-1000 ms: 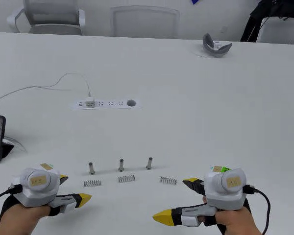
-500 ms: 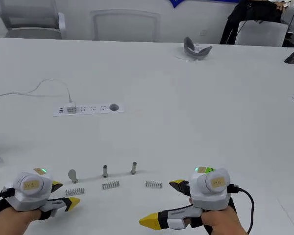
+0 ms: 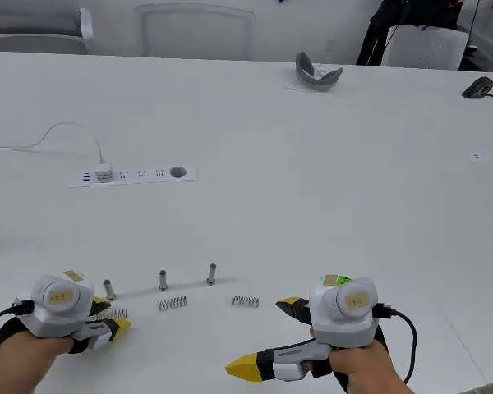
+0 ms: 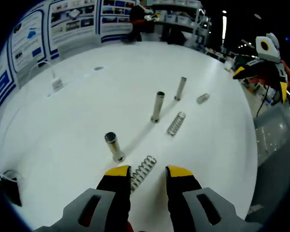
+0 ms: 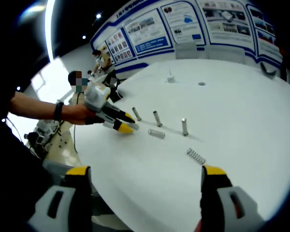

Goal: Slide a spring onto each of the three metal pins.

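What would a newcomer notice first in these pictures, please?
Three upright pins stand in a row near the white table's front edge, with springs lying before them. The open left gripper straddles the leftmost spring, while the right gripper hangs wide open to the right.

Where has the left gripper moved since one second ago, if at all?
Yes. Against the leftmost pin, the left gripper has moved right, toward it; its open claw now flanks the leftmost spring.
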`<move>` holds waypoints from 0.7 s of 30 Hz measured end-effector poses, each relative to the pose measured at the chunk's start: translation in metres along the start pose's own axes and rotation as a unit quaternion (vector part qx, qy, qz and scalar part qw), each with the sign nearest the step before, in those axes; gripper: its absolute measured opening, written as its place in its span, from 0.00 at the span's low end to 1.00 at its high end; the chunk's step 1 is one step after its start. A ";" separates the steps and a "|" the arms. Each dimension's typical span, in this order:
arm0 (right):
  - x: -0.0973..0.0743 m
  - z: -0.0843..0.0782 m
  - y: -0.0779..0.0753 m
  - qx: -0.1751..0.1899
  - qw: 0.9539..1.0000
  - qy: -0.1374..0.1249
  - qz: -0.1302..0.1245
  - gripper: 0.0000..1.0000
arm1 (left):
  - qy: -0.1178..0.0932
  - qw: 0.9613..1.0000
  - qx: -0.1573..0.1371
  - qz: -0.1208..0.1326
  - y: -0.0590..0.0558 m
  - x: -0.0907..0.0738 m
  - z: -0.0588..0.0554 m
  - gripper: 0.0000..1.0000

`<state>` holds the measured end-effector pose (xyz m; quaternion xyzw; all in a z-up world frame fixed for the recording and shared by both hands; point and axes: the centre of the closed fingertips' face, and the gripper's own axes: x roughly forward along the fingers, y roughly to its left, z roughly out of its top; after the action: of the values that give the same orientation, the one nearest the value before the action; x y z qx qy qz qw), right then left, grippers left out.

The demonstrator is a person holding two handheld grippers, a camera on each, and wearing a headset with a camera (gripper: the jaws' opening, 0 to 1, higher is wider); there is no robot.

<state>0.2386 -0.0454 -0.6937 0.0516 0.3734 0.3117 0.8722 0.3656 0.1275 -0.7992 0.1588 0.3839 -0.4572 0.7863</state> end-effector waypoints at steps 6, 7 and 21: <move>0.001 -0.003 0.002 0.001 1.000 0.002 0.001 0.96 | 0.006 1.000 0.007 0.010 0.003 0.001 -0.007 0.20; 0.002 -0.003 0.002 0.001 1.000 0.002 0.002 0.96 | 0.007 1.000 0.006 0.011 0.003 0.000 -0.007 0.20; 0.010 -0.005 0.010 0.001 1.000 0.003 0.009 0.96 | 0.030 0.999 0.029 0.025 0.006 -0.010 -0.019 0.11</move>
<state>0.2356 -0.0324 -0.7002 0.0548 0.3760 0.3191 0.8682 0.3586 0.1481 -0.8044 0.2045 0.3901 -0.4433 0.7807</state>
